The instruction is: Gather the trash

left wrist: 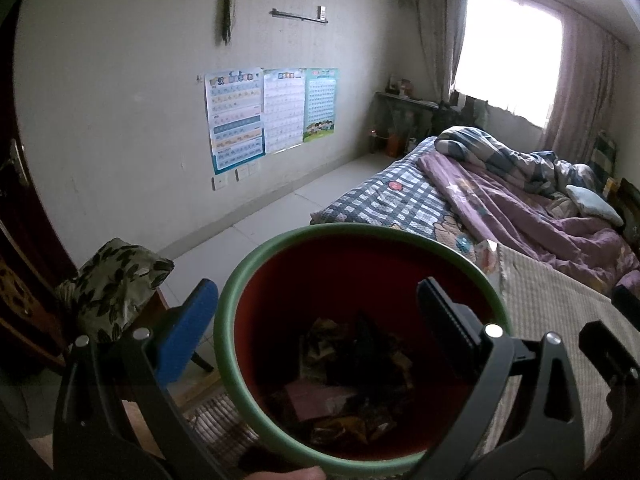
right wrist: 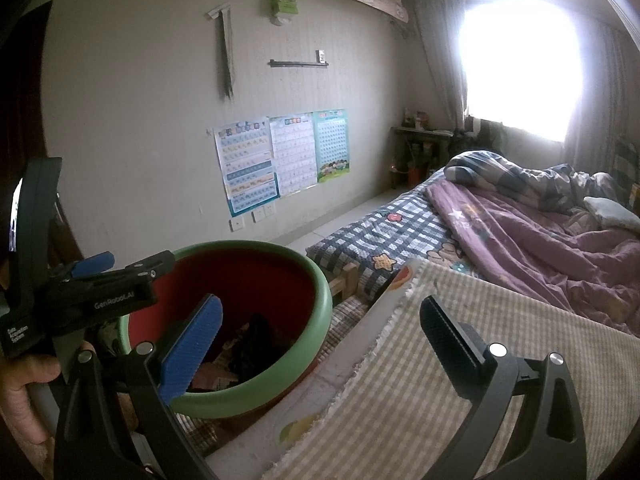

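A trash bin (left wrist: 256, 264) with a green rim and red inside fills the lower middle of the left wrist view; crumpled wrappers and paper trash (left wrist: 344, 376) lie in its bottom. My left gripper (left wrist: 316, 316) is open, its blue finger (left wrist: 184, 332) outside the rim at the left and its black finger (left wrist: 444, 328) over the bin's mouth. In the right wrist view the bin (right wrist: 296, 372) sits lower left, with the left gripper's body (right wrist: 100, 300) at its far rim. My right gripper (right wrist: 320, 336) is open and empty, its blue finger (right wrist: 192, 352) over the bin, its black finger (right wrist: 448, 340) over the mat.
A bed with a beige checked mat (right wrist: 460, 400), plaid sheet (right wrist: 400, 232) and purple quilt (right wrist: 540, 248) fills the right. A chair with a leaf-pattern cushion (left wrist: 112, 280) stands left of the bin. Posters (left wrist: 272, 112) hang on the wall. Tiled floor (left wrist: 300, 200) runs along the wall.
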{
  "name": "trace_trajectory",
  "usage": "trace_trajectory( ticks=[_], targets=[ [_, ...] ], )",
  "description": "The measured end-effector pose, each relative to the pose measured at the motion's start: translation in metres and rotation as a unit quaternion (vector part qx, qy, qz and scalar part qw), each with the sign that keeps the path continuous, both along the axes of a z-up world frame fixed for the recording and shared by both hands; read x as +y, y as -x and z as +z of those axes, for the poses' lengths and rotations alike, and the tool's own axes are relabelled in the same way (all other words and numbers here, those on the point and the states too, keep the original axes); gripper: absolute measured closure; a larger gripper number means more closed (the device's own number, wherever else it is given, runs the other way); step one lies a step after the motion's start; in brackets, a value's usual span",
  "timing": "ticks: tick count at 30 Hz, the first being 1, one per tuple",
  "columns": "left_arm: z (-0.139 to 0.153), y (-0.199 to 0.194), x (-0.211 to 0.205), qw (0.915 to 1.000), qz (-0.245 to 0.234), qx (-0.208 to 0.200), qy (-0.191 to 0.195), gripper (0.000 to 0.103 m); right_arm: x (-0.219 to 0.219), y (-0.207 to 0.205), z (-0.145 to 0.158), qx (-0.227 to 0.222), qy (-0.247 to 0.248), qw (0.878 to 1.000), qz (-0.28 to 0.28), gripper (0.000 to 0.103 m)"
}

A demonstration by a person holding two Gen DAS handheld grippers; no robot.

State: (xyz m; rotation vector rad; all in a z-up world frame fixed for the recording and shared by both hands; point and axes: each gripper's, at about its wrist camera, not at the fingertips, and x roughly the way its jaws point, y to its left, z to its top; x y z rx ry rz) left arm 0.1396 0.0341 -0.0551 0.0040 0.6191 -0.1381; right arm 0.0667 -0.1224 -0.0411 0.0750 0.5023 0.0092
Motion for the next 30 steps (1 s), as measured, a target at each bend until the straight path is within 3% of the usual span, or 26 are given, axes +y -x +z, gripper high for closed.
trace_trajectory(
  ticks=[30],
  targets=[
    [0.0030,0.0029,-0.0023,0.9999,-0.006,-0.007,-0.011,0.005,-0.0044,0.0074,-0.0042,0.010,-0.002,1.000,-0.010,0.007]
  ],
)
